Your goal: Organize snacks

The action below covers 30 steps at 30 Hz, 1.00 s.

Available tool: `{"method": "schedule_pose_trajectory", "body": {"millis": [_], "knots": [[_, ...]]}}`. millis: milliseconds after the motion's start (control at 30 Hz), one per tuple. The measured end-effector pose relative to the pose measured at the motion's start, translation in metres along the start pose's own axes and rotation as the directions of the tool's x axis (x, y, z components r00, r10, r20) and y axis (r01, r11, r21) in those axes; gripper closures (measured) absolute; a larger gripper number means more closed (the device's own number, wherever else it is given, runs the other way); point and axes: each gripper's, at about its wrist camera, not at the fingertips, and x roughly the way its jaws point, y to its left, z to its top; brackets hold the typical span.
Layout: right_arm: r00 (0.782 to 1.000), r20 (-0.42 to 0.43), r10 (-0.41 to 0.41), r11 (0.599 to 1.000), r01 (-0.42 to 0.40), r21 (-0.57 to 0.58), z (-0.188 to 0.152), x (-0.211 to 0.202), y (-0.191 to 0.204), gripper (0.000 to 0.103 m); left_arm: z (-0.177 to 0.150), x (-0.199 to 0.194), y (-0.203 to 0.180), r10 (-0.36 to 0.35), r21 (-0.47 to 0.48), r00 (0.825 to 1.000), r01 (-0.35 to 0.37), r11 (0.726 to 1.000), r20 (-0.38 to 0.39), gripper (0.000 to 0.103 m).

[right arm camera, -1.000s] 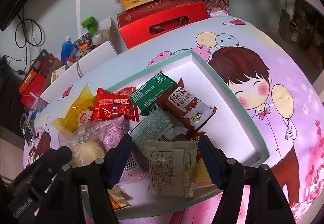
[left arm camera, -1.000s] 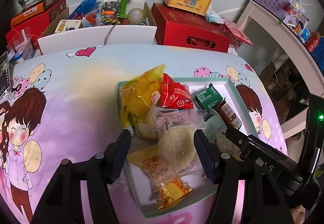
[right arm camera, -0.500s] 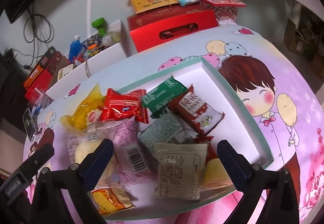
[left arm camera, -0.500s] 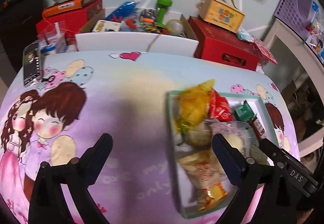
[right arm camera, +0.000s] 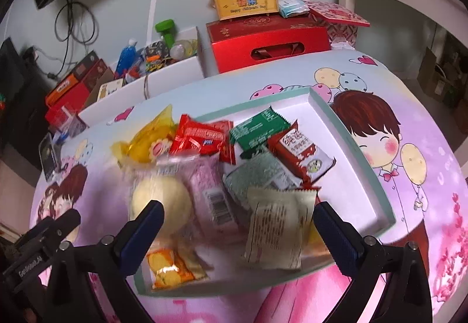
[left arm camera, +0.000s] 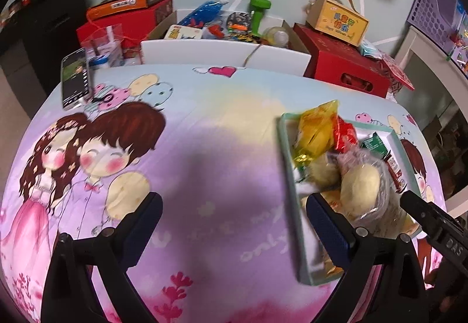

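The snack packets (right arm camera: 234, 176) lay heaped in the teal-rimmed tray (right arm camera: 377, 200) on the cartoon tablecloth (left arm camera: 204, 147). Above the tray, the right gripper (right arm camera: 238, 220) gaped wide, empty; left of the tray, the left gripper (left arm camera: 234, 214) likewise.

The left gripper (left arm camera: 234, 223) is held tilted steeply downward, its jaws spread wide after just being opened, nothing gripped between them. The right gripper (right arm camera: 238, 231) is angled down likewise, jaws also just opened fully, nothing clamped.
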Motion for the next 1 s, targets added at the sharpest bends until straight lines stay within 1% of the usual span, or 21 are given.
{"method": "schedule_pose_trajectory", "body": {"millis": [100, 233, 300, 500, 600, 700, 800, 1000], "knots": [[1.000, 0.011, 0.001, 0.999, -0.001, -0.035, -0.011, -0.009, 0.007, 0.000, -0.012, -0.003, 0.008, 0.018, -0.016, 1.000, -0.018, 1.000, -0.013, 0.004], [1.000, 0.031, 0.003, 0.999, -0.002, -0.047, -0.026, -0.019, 0.013, 0.000, -0.028, -0.005, 0.021, 0.022, -0.053, 0.999, -0.024, 0.998, -0.034, 0.004], [0.999, 0.035, 0.006, 0.998, -0.004, -0.056, -0.033, -0.022, 0.016, 0.000, -0.035, -0.007, 0.025, 0.047, -0.056, 0.998, -0.049, 0.997, -0.036, 0.004], [0.999, 0.031, -0.004, 0.994, 0.007, -0.106, -0.053, -0.024, 0.026, 0.000, -0.052, -0.014, 0.032, 0.120, -0.027, 0.992, -0.121, 0.992, -0.033, 0.004], [1.000, 0.022, -0.013, 0.992, 0.015, -0.124, -0.063, -0.024, 0.028, 0.000, -0.059, -0.014, 0.035, 0.122, -0.024, 0.991, -0.123, 0.992, -0.047, 0.004], [1.000, 0.012, -0.018, 0.988, 0.019, -0.153, -0.074, -0.022, 0.032, 0.000, -0.067, -0.012, 0.037, 0.155, -0.004, 0.986, -0.156, 0.988, -0.063, 0.004], [1.000, 0.002, -0.023, 0.984, 0.023, -0.175, -0.085, -0.019, 0.034, 0.000, -0.072, -0.012, 0.039, 0.164, 0.002, 0.984, -0.164, 0.986, -0.075, 0.004], [0.999, 0.000, -0.034, 0.979, 0.034, -0.199, -0.092, -0.013, 0.038, 0.000, -0.081, -0.008, 0.040, 0.198, 0.025, 0.975, -0.196, 0.980, -0.099, 0.004]]}}
